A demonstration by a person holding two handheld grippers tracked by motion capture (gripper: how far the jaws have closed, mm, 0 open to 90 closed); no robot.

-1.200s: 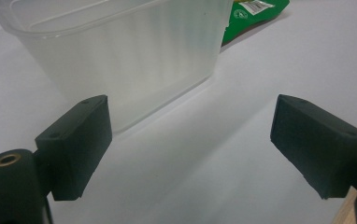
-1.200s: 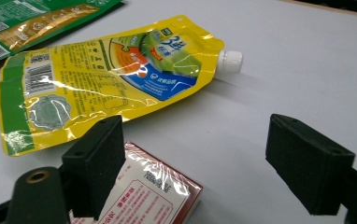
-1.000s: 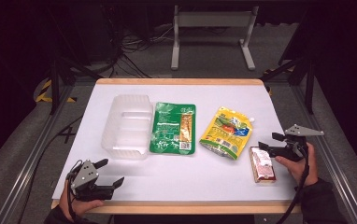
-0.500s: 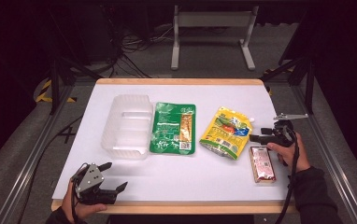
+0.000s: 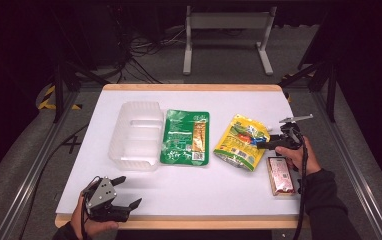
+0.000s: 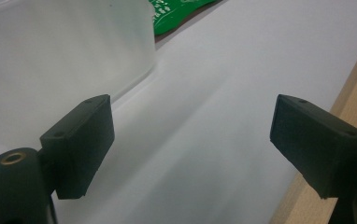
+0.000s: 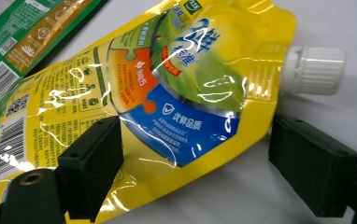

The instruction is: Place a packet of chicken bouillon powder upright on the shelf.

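White table (image 5: 189, 192): right hand-held gripper (image 7: 193, 154) released at yellow pouch (image 7: 134, 88); barcode, Chinese print.

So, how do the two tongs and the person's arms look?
Both tongs, left and right, are black with two blocky, flat-faced jaws. Each carries a grey three-cornered plate on top. A black cable trails from the right one. The person wears dark sleeves.

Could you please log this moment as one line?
right gripper: open, at yellow pouch | left gripper: open, idle | clear tray: empty
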